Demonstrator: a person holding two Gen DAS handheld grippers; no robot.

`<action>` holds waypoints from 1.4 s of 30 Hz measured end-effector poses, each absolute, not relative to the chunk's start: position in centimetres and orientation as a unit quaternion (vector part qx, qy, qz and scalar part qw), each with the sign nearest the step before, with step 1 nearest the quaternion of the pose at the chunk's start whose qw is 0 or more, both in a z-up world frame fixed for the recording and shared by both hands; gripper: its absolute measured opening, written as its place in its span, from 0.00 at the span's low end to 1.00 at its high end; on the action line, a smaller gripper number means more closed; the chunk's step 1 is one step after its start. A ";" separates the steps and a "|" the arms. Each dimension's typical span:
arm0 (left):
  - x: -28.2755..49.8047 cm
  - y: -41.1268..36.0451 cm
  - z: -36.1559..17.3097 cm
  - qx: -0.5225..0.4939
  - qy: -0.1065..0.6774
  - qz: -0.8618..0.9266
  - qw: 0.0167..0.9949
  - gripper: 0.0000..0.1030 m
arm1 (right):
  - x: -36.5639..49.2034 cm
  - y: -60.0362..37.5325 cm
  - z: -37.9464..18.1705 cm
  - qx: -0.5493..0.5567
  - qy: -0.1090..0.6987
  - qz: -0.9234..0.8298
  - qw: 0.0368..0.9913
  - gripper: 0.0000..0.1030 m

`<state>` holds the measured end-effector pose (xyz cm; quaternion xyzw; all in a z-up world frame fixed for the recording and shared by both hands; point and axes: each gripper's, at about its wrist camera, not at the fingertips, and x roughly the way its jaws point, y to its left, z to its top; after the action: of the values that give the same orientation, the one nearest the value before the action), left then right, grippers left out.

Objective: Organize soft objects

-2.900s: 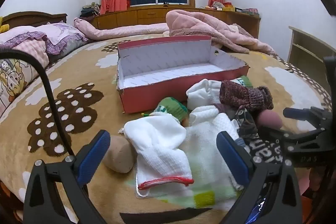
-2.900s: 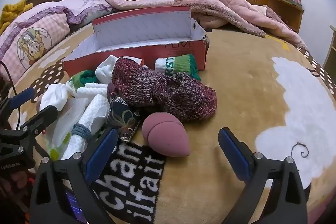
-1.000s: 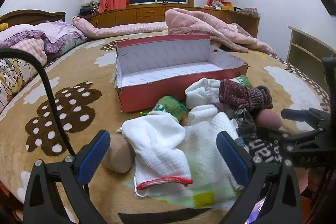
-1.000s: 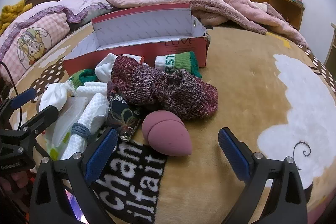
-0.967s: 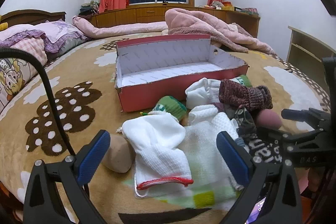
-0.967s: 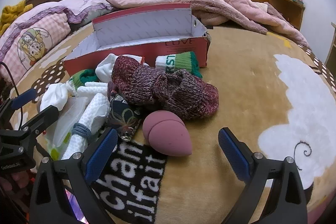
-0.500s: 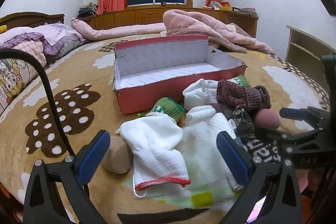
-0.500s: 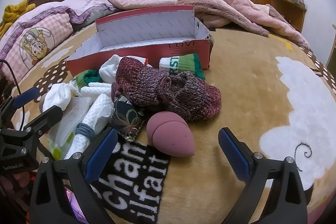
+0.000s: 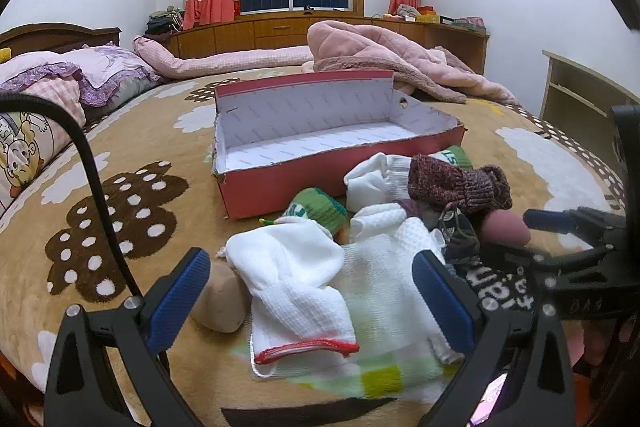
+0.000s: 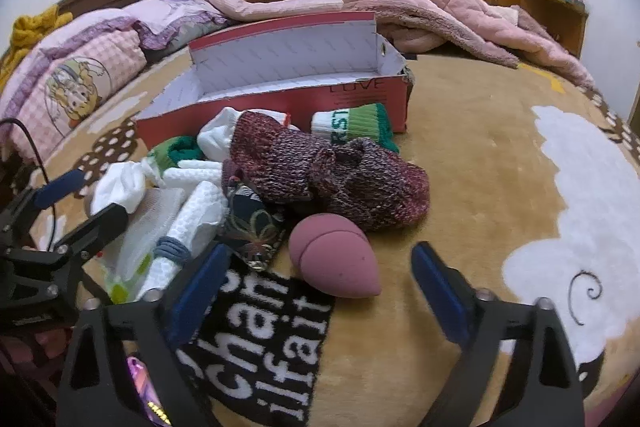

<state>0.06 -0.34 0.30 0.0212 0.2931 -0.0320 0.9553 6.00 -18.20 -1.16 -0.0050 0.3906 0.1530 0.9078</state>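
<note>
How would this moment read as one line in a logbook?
right gripper: closing around pink sponge, not touching | left gripper: open over white cloth | box: empty

Red box (image 9: 332,167) with white lining, maroon knit sock (image 10: 328,171), pink sponge (image 10: 332,259), tan blanket (image 10: 480,167).

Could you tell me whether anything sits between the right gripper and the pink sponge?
Nothing visible does. The sponge lies bare on the blanket just ahead of the right gripper, whose jaws are closing but not touching it.
</note>
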 end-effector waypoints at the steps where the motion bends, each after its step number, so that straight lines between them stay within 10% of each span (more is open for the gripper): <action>1: 0.0 -0.3 0.3 0.019 0.292 -0.033 0.956 1.00 | 6.0 -18.3 -1.2 0.001 0.390 0.158 0.907 0.78; 6: -0.3 0.9 0.1 -0.001 0.301 -0.050 0.952 1.00 | 5.9 -19.1 -1.3 0.047 0.398 0.202 0.894 0.60; 15: -2.3 4.1 1.2 -0.039 0.295 -0.069 0.952 0.98 | 4.7 -18.3 -0.8 0.032 0.377 0.245 0.893 0.60; 31: -1.9 5.2 0.4 -0.067 0.322 -0.076 0.941 0.61 | 2.6 -14.1 -0.3 0.004 0.370 0.311 0.875 0.60; 36: -1.2 4.0 -0.1 -0.053 0.322 -0.096 0.940 0.60 | 4.0 -13.4 -3.1 0.035 0.441 0.323 0.837 0.19; 42: 0.1 2.3 -1.2 -0.018 0.325 -0.099 0.940 0.32 | 3.9 -14.6 -2.7 0.056 0.420 0.321 0.847 0.15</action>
<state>0.06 2.35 -1.24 -0.0183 0.3252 -0.0991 0.9403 3.89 -14.57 -2.71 0.0558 0.4203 0.3205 0.8471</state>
